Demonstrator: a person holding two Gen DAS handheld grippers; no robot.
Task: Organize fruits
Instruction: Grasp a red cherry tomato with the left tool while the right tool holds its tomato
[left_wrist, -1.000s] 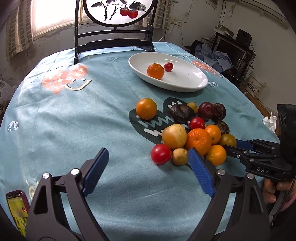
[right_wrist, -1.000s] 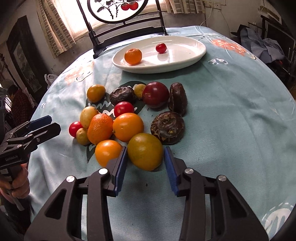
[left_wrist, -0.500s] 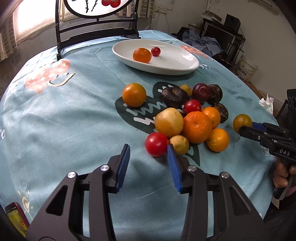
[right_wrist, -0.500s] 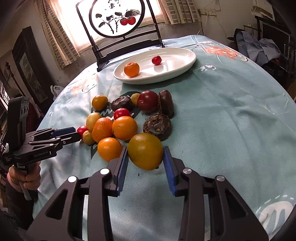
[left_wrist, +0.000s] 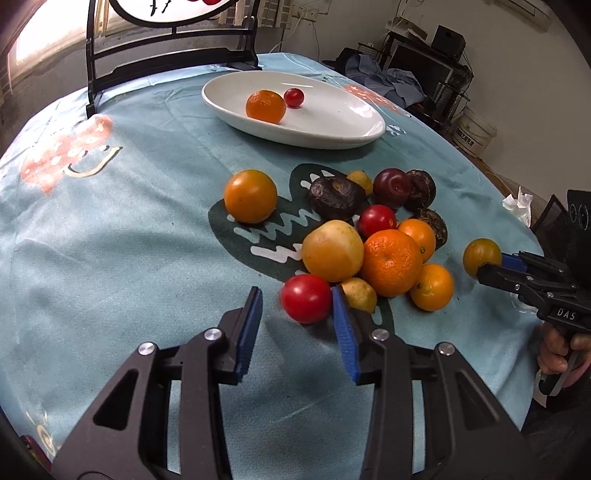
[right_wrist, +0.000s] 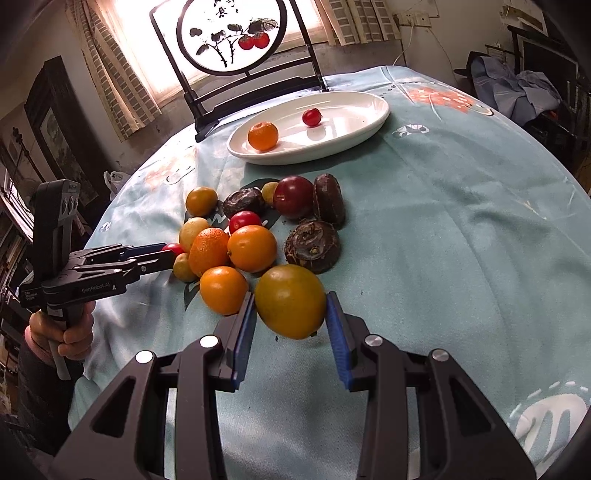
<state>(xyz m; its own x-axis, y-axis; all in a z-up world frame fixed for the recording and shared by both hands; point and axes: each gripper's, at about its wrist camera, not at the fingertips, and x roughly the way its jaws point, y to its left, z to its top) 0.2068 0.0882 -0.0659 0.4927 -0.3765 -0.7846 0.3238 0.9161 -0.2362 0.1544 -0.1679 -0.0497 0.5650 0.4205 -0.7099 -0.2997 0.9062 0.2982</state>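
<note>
A pile of several fruits lies on the blue tablecloth: oranges, a yellow fruit (left_wrist: 332, 250), dark water chestnuts, a plum. A red tomato (left_wrist: 306, 298) sits at the pile's near edge between the fingertips of my left gripper (left_wrist: 296, 295). Its jaws are closing; the right pad touches the tomato, the left pad stands a little apart. My right gripper (right_wrist: 290, 299) is shut on a greenish-orange fruit (right_wrist: 290, 301), held just above the cloth beside the pile. The white oval plate (left_wrist: 332, 140) behind holds an orange (left_wrist: 265, 106) and a small tomato (left_wrist: 293, 98).
A black stand with a round painted panel (right_wrist: 231, 37) rises at the table's far edge behind the plate. A lone orange (left_wrist: 250, 195) lies left of the pile. A crumpled tissue (left_wrist: 517, 201) sits at the right edge, a phone (left_wrist: 33, 443) at the near left.
My left gripper's jaws went from wide apart to narrow and came forward around the red tomato. The right gripper lifted the greenish-orange fruit off the cloth, away from the pile.
</note>
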